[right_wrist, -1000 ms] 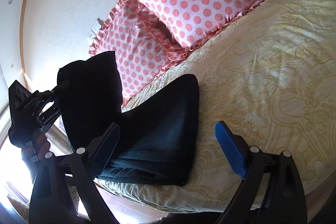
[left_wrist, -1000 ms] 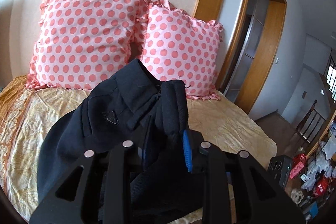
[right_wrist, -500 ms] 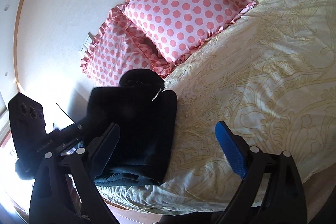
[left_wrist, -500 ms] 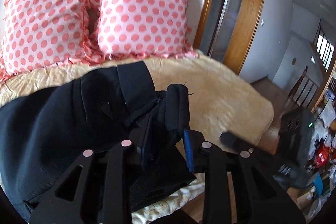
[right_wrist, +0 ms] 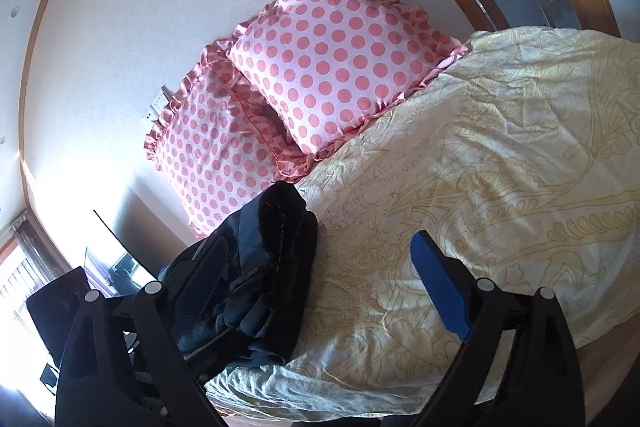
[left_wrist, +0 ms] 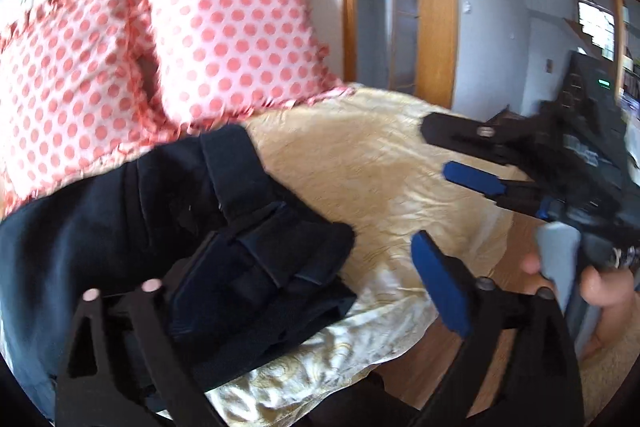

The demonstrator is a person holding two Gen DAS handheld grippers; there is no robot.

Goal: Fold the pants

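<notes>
pillows: two pink dotted pillows (left_wrist: 224, 39) stand against the wall at the head of the bed, well behind the work.
pants: the dark pants (left_wrist: 168, 227) lie in a folded bundle on the near left part of the bed (left_wrist: 372, 163), close to its edge, with the thick waistband end heaped on top and nearest the camera.
left gripper: the left gripper (left_wrist: 304, 267) hangs over that heaped end; its fingers are opening and stand wide apart. The cloth lies by the left finger and partly hides it, but no pad presses on it.
right gripper: the right gripper (right_wrist: 316, 267) is off the cloth beside the bundle, above the bedspread, fingers spread wide and holding nothing. A hand (left_wrist: 600, 287) grips its handle.
handling: my guess is soft, limp and fairly light. The weave looks matte, so it should not slip. Several layers make the bundle thick and springy, so the top fold may lift or creep open.
where to hold: I would pinch at a folded edge or the waistband, where seams give firmness, taking all layers at once. A grip on one loose layer would likely pull the stack apart.
</notes>
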